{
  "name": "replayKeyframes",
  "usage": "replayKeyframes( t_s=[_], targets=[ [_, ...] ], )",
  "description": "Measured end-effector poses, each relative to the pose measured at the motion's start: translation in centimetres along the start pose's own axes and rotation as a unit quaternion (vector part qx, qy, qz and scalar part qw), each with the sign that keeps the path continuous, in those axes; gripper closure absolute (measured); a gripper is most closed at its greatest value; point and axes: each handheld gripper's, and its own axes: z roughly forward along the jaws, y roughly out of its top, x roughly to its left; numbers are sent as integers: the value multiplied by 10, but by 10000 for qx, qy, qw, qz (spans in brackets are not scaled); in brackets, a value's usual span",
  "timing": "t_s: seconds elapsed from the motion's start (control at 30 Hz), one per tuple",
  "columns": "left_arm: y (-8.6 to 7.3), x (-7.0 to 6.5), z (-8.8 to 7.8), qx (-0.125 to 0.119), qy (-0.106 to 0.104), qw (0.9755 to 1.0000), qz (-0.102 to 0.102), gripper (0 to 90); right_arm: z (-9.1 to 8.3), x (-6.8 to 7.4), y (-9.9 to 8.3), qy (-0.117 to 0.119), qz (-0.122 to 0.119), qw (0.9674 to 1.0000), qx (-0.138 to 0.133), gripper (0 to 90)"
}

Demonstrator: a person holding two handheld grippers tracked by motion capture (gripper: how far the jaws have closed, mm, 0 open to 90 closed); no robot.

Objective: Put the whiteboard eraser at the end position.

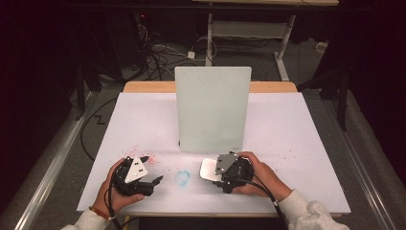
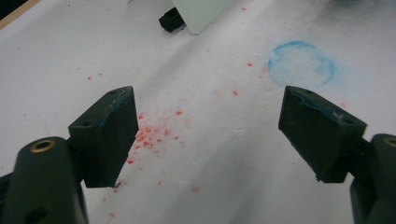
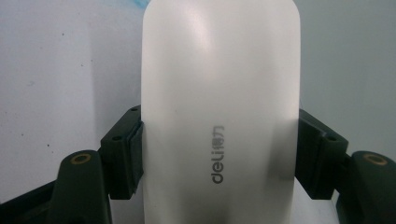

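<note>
White table (image 1: 297,143); right hand-held gripper (image 3: 219,140) clamps a smooth white "deli" eraser (image 3: 219,93); left hand-held gripper (image 2: 208,135) gapes, empty.

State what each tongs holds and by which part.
Right tongs clamp a white eraser across its long sides, near the end closest to the camera. Left tongs are open, holding nothing.

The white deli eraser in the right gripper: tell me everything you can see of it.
The white eraser is a smooth, matte, plastic-looking block with rounded corners and grey "deli" lettering along its back. The right gripper clamps it, one black jaw on each long side. In the high view it juts left from that gripper, low over the white table cover, near the upright whiteboard and right of a blue chalky ring.
</note>
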Motion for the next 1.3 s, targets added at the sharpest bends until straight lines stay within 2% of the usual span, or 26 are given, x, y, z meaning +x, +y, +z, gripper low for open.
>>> replayKeyframes(
  t_s=[0.4,0.67,0.8,0.97,1.17,1.23,1.3],
  targets=[
    [0,0,0,6,-20,10000,14,193,8,6,3,133,-98,9998,-54,304],
    [0,0,0,1,-18,10000,8,193,12,6,2,176,12,9998,-50,297],
    [0,0,0,4,-18,10000,-6,193,9,3,2,221,159,9993,-256,301],
    [0,-1,1,11,-14,10000,15,193,7,3,1,188,160,9993,-296,290],
    [0,0,0,-3,2,10000,-1,193,0,2,1,148,225,9983,-509,290],
    [0,-1,1,5,-3,10000,11,193,-4,1,2,-12,255,9978,-604,308],
    [0,-1,1,3,0,10000,9,193,-7,0,2,-13,278,9972,-689,307]
  ],
)
